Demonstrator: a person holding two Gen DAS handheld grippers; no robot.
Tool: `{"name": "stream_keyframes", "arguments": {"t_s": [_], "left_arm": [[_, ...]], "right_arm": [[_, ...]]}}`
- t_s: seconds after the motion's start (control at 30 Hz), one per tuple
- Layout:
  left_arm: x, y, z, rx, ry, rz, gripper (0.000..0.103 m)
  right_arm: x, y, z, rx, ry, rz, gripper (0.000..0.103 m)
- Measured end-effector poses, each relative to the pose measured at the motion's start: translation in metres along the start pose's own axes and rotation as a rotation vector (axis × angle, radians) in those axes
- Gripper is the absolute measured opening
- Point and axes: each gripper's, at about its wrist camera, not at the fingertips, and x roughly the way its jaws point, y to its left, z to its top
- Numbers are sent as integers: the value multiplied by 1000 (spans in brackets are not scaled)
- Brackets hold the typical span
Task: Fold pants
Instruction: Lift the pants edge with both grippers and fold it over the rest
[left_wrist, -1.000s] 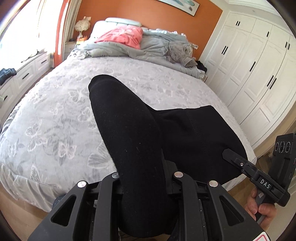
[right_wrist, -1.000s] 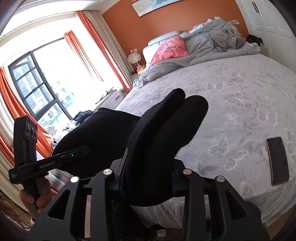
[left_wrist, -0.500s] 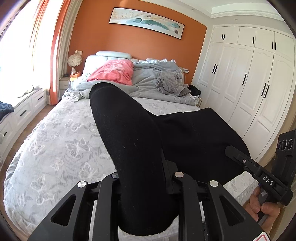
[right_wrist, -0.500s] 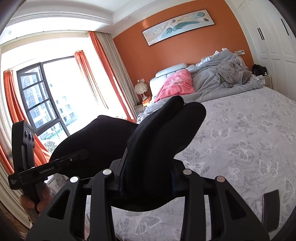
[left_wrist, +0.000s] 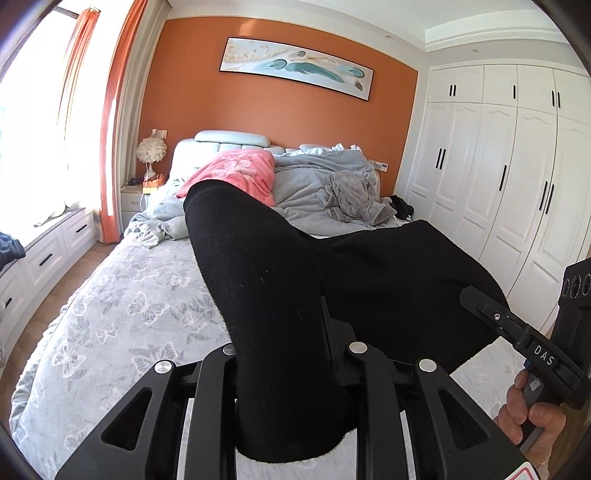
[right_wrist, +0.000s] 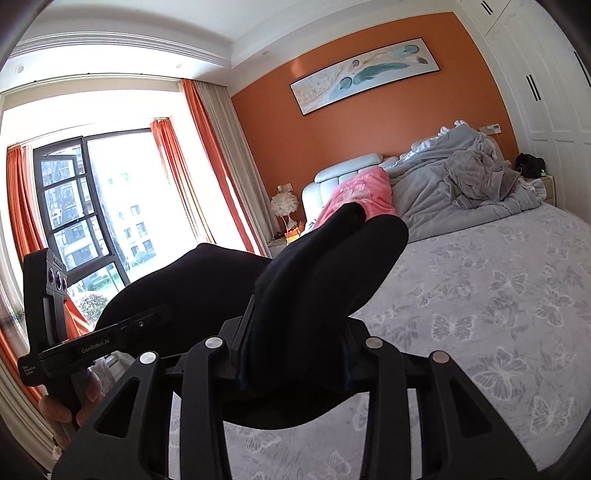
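Both the left gripper (left_wrist: 291, 369) and the right gripper (right_wrist: 295, 354) have their jaws clenched on the black knit pants (left_wrist: 369, 273), held above the grey butterfly-print bed (right_wrist: 498, 295).

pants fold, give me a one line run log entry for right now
stage: lift | left tool: shut on pants | right tool: shut on pants | pants: held above bed
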Motion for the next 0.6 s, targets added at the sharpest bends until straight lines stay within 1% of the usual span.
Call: {"name": "stream_keyframes", "arguments": {"t_s": [0.17, 0.37, 0.5, 0.6], "left_arm": [[46, 19, 19, 7, -30, -8, 19], [101, 40, 28, 5, -58, -34, 19], [133, 46, 32, 11, -63, -22, 19], [149, 49, 35, 8, -61, -11, 19]], "right_arm": [[48, -32, 13, 20, -13, 32, 34], [94, -60, 16, 3, -26, 29, 34], [123, -76, 14, 8, -20, 28, 34], [138, -83, 12, 7, -17, 25, 34]]}}
